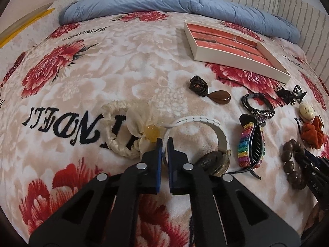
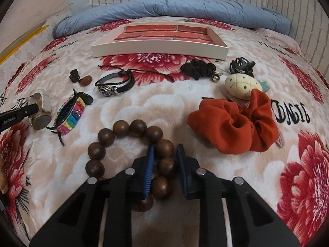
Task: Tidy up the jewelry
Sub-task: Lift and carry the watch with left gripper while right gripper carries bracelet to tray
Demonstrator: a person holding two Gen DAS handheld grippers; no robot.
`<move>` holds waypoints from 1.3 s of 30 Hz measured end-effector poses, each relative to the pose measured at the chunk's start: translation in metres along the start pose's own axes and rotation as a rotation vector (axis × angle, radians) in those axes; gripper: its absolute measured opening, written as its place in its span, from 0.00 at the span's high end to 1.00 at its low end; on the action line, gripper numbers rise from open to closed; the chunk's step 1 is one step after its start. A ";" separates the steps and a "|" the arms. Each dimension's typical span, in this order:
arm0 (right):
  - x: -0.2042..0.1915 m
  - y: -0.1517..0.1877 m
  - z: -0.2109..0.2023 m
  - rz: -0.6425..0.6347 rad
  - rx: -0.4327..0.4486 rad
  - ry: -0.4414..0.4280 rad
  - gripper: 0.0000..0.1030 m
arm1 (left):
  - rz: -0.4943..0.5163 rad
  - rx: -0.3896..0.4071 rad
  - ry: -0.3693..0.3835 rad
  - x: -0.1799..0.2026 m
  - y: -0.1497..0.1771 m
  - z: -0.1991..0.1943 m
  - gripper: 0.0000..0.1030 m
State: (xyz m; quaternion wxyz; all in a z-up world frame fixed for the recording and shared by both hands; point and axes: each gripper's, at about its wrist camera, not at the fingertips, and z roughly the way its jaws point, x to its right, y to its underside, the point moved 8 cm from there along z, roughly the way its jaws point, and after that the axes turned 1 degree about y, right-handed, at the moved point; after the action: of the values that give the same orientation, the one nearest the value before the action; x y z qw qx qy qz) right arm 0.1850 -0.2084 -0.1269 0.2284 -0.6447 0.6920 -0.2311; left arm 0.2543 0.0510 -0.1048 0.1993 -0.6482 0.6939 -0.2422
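Observation:
My left gripper is shut on the white strap of a wristwatch lying on the bed; its round face sits to the right of the fingers. My right gripper is open, its fingers on either side of one brown bead of a wooden bead bracelet. A white tray with a brick-patterned floor lies farther back, also in the left wrist view. The left gripper shows at the left edge of the right wrist view.
On the floral blanket lie a cream flower scrunchie, a rainbow hair claw, a black leather bracelet, a brown pendant, a black scrunchie, a black claw clip, a cream plush clip, an orange scrunchie. A blue quilt lies behind.

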 end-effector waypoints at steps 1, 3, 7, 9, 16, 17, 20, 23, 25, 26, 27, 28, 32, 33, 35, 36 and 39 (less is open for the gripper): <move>0.000 -0.001 -0.001 -0.001 0.004 -0.004 0.78 | 0.003 0.008 -0.008 0.000 -0.001 -0.001 0.97; 0.000 -0.004 -0.003 -0.002 0.017 -0.016 0.79 | 0.015 0.026 -0.023 0.002 -0.002 -0.004 0.97; -0.002 -0.010 -0.008 -0.028 0.046 -0.027 0.80 | 0.037 0.054 -0.041 0.008 -0.005 -0.012 0.97; -0.004 -0.014 -0.011 -0.048 0.065 -0.030 0.80 | 0.034 0.062 -0.039 0.010 -0.007 -0.017 0.97; -0.008 -0.036 -0.033 -0.106 0.168 -0.035 0.81 | 0.047 0.116 -0.026 0.021 -0.018 -0.036 0.97; -0.008 -0.040 -0.036 -0.119 0.188 -0.029 0.81 | 0.055 0.127 -0.027 0.024 -0.020 -0.039 0.97; -0.007 -0.053 -0.041 -0.134 0.222 -0.022 0.81 | 0.060 0.142 -0.023 0.028 -0.026 -0.043 0.97; -0.005 -0.067 -0.046 -0.146 0.251 -0.018 0.81 | 0.064 0.159 -0.016 0.033 -0.038 -0.047 0.97; -0.004 -0.078 -0.047 -0.155 0.266 -0.013 0.81 | 0.066 0.164 -0.017 0.035 -0.046 -0.048 0.97; -0.004 -0.082 -0.047 -0.156 0.269 -0.013 0.81 | 0.069 0.167 -0.017 0.037 -0.052 -0.048 0.97; -0.004 -0.087 -0.047 -0.157 0.269 -0.013 0.81 | 0.069 0.169 -0.018 0.038 -0.056 -0.047 0.97; -0.003 -0.092 -0.046 -0.157 0.270 -0.012 0.81 | 0.069 0.171 -0.019 0.039 -0.061 -0.047 0.97; 0.002 -0.114 -0.040 -0.149 0.273 -0.002 0.81 | 0.065 0.183 -0.020 0.044 -0.083 -0.046 0.97; 0.003 -0.119 -0.039 -0.145 0.274 0.000 0.81 | 0.066 0.187 -0.020 0.046 -0.090 -0.045 0.97; 0.006 -0.129 -0.036 -0.140 0.277 0.006 0.81 | 0.068 0.193 -0.020 0.051 -0.103 -0.042 0.97; 0.008 -0.136 -0.034 -0.137 0.282 0.011 0.81 | 0.069 0.195 -0.018 0.054 -0.109 -0.040 0.97; 0.009 -0.153 -0.031 -0.130 0.295 0.020 0.81 | 0.073 0.198 -0.015 0.064 -0.128 -0.033 0.97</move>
State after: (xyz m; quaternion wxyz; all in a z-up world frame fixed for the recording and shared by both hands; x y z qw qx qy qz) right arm 0.2862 -0.2265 -0.0084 0.2981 -0.6452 0.6097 -0.3508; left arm 0.3324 -0.0153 -0.0005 0.2765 -0.6016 0.6879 -0.2973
